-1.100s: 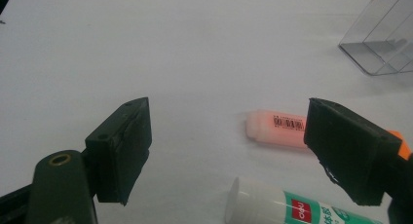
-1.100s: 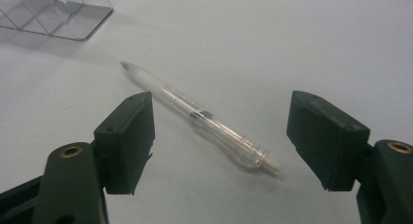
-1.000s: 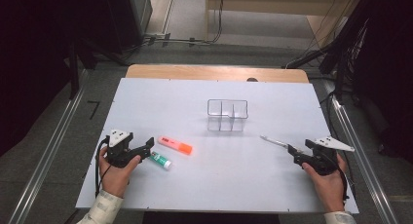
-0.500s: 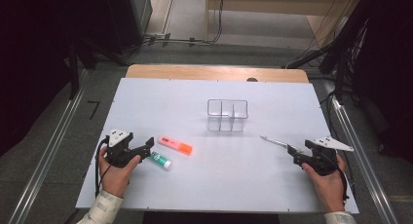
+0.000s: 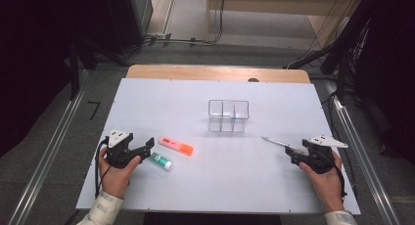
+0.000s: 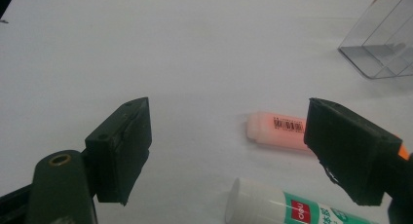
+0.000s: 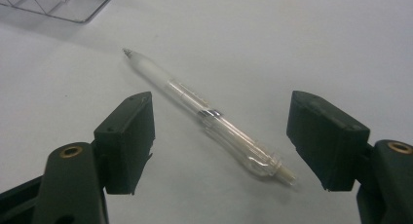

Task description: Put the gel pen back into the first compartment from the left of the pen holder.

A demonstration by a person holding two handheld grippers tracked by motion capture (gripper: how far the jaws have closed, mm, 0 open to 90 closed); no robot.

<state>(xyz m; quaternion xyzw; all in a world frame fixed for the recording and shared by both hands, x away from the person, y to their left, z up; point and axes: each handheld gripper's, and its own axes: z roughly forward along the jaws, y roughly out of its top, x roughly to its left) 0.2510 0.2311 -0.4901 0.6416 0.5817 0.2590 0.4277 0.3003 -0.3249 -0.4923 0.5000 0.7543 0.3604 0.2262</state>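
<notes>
Nothing has moved since the earlier frame: both grippers rest on the white table (image 5: 195, 186), jaws apart and empty. Left gripper (image 5: 147, 149) faces highlighter (image 5: 175, 146) and glue stick (image 5: 161, 161); right gripper (image 5: 292, 154) faces pen (image 5: 279, 143). Grey floor and dark racks surround the table.

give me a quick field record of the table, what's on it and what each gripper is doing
surface: white table
left gripper: jaws open, nothing between them, aimed at the glue stick and orange highlighter
right gripper: jaws open, clear pen lying on the table between them, not gripped
clear divided tray: upright mid-table, looks empty
highlighter and glue stick: lying flat, close together, touching or not unclear
</notes>
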